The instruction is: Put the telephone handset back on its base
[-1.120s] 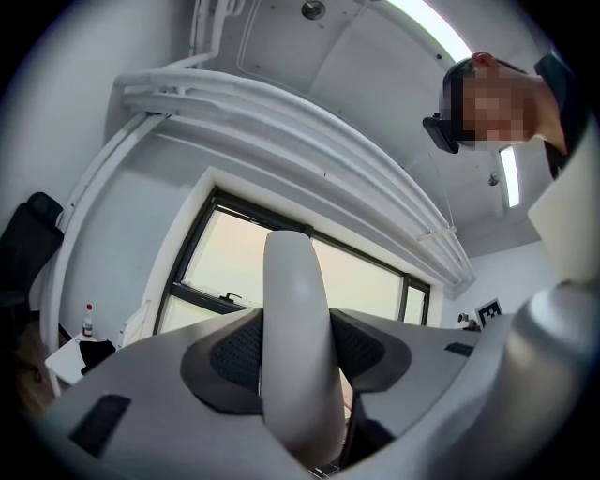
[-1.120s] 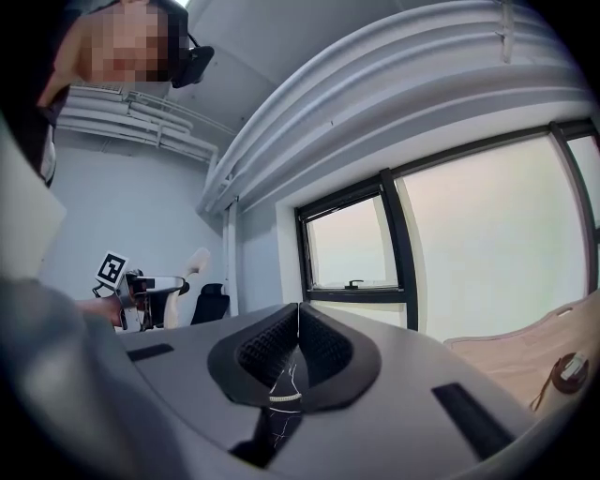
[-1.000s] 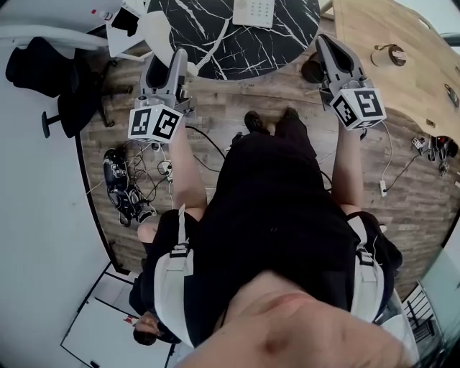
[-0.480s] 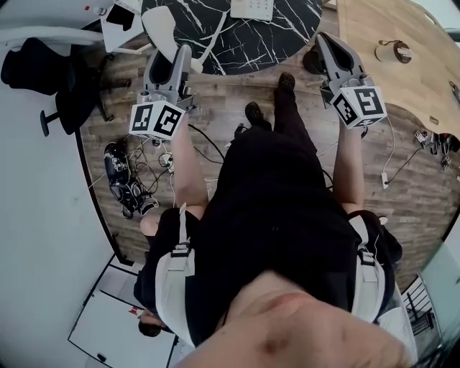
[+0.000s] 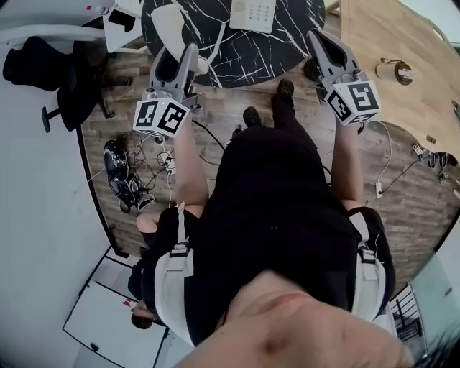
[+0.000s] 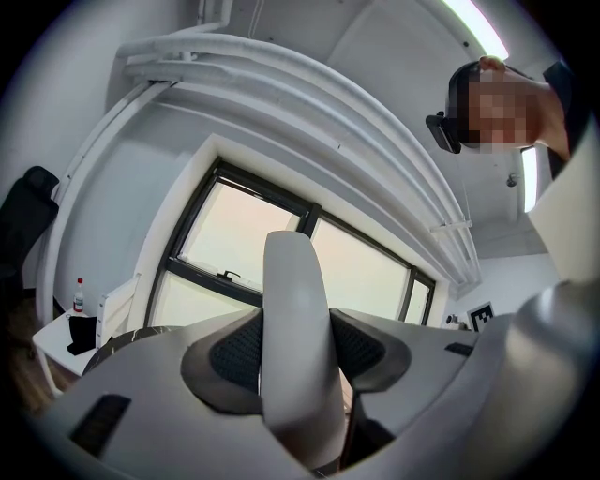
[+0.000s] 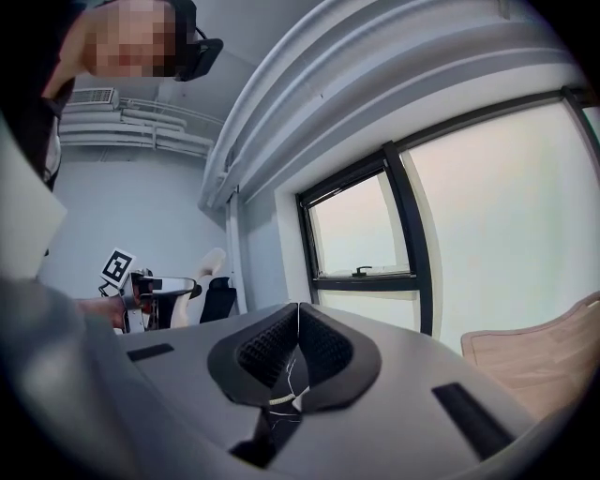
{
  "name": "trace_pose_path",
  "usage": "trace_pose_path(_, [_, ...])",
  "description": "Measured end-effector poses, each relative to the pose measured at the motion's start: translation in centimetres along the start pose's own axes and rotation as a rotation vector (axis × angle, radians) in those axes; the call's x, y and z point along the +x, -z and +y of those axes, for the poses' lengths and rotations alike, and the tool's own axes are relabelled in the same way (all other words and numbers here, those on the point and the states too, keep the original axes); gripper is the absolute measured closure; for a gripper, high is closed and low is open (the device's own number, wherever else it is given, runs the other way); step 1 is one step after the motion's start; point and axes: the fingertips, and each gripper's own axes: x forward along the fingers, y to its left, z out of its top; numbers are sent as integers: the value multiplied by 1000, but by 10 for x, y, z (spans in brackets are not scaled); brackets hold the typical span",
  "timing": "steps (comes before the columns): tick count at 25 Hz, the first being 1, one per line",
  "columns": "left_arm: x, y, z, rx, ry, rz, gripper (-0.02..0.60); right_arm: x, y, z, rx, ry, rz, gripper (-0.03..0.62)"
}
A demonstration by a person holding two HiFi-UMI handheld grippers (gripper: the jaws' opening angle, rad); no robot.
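The white telephone handset (image 5: 167,19) (image 6: 295,347) stands upright between the pads of my left gripper (image 5: 177,59) (image 6: 298,349), which is shut on it. A thin white cord (image 5: 215,39) runs from it across the round black marble table (image 5: 287,36) to the white base with a keypad (image 5: 253,12) at the table's far side. The left gripper hangs over the table's near left edge. My right gripper (image 5: 318,39) (image 7: 298,328) is shut with its pads together and empty, at the table's near right edge. In the right gripper view the handset (image 7: 202,272) shows far left.
A black office chair (image 5: 43,65) stands at the left. Tangled cables and power strips (image 5: 126,180) lie on the wood floor. A light wooden table (image 5: 381,36) with a tape roll (image 5: 397,72) is at the right. The person's feet (image 5: 269,108) are near the table.
The person has stepped forward, so the marble table and base sit lower and nearer in the head view. Both grippers have moved towards the table; the left still holds the handset.
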Motion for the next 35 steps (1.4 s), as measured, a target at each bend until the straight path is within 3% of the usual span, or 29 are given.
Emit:
trace_pose_path(21, [113,35,-25,-4,-132,88,359,70,1,-86,47,-199,64,563])
trace_pose_path(35, [137,81,-3,39,-154,264,359,91,31,-83,58,-170,142,563])
